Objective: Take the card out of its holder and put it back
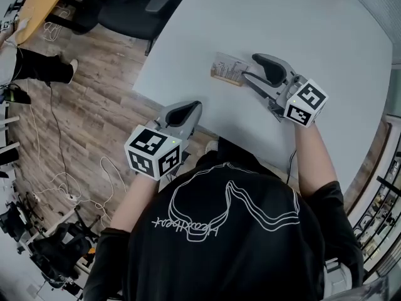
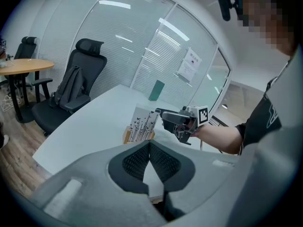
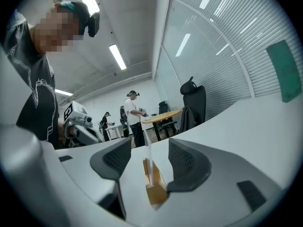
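Left gripper is idling closed and empty while the right gripper, jaws apart, is straddling the card standing in its wooden holder on the table; holding them parallel to it should prevent tipping.

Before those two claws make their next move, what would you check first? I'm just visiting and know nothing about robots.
1. Card seated in its wooden holder: ok, it stands upright in the slot.
2. Right gripper jaws apart: ok, with a gap on each side of the card.
3. Card lined up between those jaws: ok, roughly in the middle.
4. Left gripper out of the way: ok, shut, empty, near the table edge, apart from the holder.
5. Holder steadied: not ok, nothing holds it, so it might lift with the card.
6. Card already taken out once: cannot tell.
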Demonstrator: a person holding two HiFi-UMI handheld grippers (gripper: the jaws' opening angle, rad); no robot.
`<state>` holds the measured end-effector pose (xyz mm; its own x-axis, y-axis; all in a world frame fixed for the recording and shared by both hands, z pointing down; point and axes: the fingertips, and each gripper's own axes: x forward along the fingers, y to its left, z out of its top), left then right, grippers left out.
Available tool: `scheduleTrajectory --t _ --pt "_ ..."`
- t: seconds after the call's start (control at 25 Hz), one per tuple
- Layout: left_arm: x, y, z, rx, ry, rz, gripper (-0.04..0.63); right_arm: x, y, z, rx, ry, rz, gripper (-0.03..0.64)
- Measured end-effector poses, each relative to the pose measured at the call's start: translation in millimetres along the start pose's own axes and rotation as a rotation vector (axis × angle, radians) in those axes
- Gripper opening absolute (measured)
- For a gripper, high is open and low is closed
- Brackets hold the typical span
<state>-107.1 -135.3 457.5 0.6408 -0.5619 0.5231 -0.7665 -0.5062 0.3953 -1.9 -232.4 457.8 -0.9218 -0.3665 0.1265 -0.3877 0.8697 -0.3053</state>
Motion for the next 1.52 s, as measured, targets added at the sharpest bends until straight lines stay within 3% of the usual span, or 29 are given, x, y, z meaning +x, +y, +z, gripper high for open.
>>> scheduleTrajectory --t 0.16,0.28,0.4,0.6,0.92,1.28,1.52 --pt "-18 -5 1 0.02 -0.035 -0.016 0.014 -22 9 27 0.046 -0.116 -0.095 0.24" --pt "-35 -16 -1 0.025 -0.079 -0.049 0.014 -38 43 41 -0.002 -0.147 -0.12 0.213" --pt "-47 -30 4 0.042 -0.127 -0.083 0.014 -56 83 61 -0.032 -0.197 -0.131 0.133" --pt "-69 -70 15 0.076 -0.177 -0.137 0.014 -95 144 90 0.081 -0.381 -0.096 0.03" --pt "-111 -153 29 0.13 -0.266 -0.209 0.014 -130 219 87 0.127 -0.333 -0.011 0.009" --pt "-142 -259 -6 0.162 -0.313 -0.26 0.014 -197 311 56 0.005 -0.115 -0.01 0.009" --pt "-168 -313 -25 0.209 -0.343 -0.258 0.014 -233 356 51 -0.019 -0.114 0.018 0.009"
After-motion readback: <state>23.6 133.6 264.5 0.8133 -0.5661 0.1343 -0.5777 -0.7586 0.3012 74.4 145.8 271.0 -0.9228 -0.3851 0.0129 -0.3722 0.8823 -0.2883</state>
